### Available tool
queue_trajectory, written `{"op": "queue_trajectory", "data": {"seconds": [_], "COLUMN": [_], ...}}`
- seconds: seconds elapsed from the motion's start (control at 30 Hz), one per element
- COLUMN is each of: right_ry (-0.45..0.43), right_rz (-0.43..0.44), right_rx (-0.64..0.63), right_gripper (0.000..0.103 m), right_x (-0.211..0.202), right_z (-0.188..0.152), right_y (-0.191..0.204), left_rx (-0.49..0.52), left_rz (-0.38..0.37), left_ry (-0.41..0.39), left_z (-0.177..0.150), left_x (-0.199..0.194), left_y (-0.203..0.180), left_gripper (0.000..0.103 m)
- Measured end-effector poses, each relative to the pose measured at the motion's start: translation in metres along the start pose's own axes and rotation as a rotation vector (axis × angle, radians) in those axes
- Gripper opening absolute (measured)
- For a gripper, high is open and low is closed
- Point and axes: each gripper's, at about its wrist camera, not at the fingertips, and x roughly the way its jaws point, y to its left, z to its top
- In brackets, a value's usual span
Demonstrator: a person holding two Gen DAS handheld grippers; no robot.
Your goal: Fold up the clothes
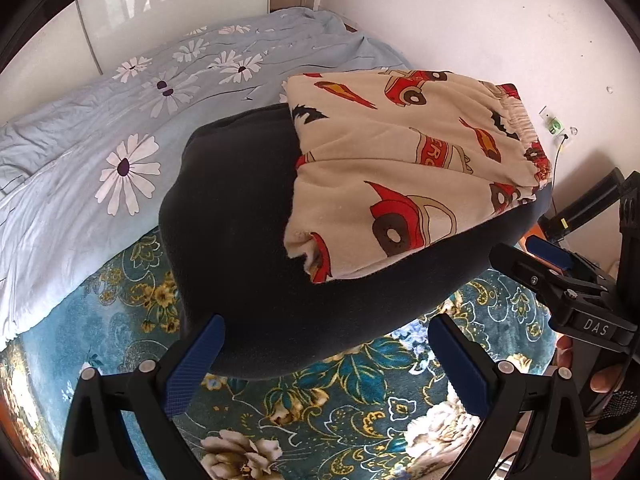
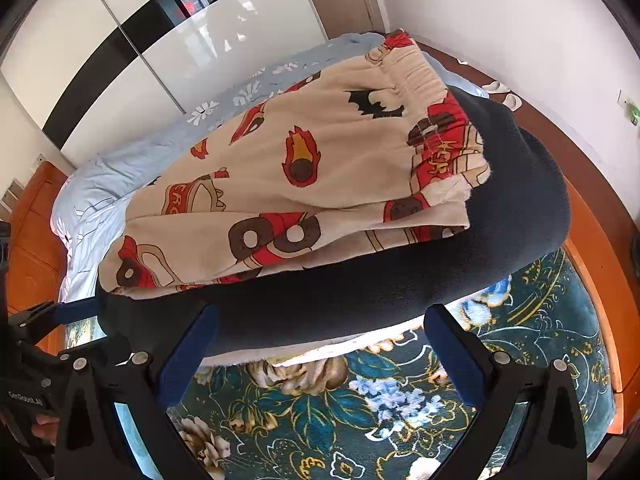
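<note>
The folded car-print pants (image 1: 404, 168) lay on a dark folded cloth (image 1: 248, 240), mid-frame in both views, long side running left to right. The left gripper (image 1: 326, 364) and right gripper (image 2: 320, 356) were both wide open, holding nothing, right at its near edge.

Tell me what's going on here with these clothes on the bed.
A person is folding laundry on a bed with a handheld gripper in each hand. A folded cream pair of pants with a red car print lies on top of a folded dark garment, stacked on a teal floral blanket. The left gripper and right gripper are both open at the near edge of the dark garment, holding nothing. A light blue daisy-print quilt lies bunched behind the stack.
</note>
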Motion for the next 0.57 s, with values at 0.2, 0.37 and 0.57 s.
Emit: {"op": "queue_trajectory", "data": {"seconds": [0.2,0.37,0.57], "right_ry": [0.006,0.015,0.02], "right_rz": [-0.001,-0.004,-0.007], "right_rx": [0.0,0.006,0.016], "right_gripper": [0.103,0.103,0.103], "right_x": [0.0001,0.0,-0.0016], "right_z": [-0.0004,-0.0057,-0.009], "right_y": [-0.0006,-0.0027,-0.0057], "left_rx": [-0.004,0.004,0.005], "left_rz": [0.001,0.006,0.009], "left_ry": [0.003,0.001,0.007], "left_z": [-0.0004,-0.0026,-0.0028], "left_x": [0.0026,0.0055,0.0073], "left_y": [-0.0013,-0.0042,-0.007], "left_gripper": [0.103,0.103,0.103]}}
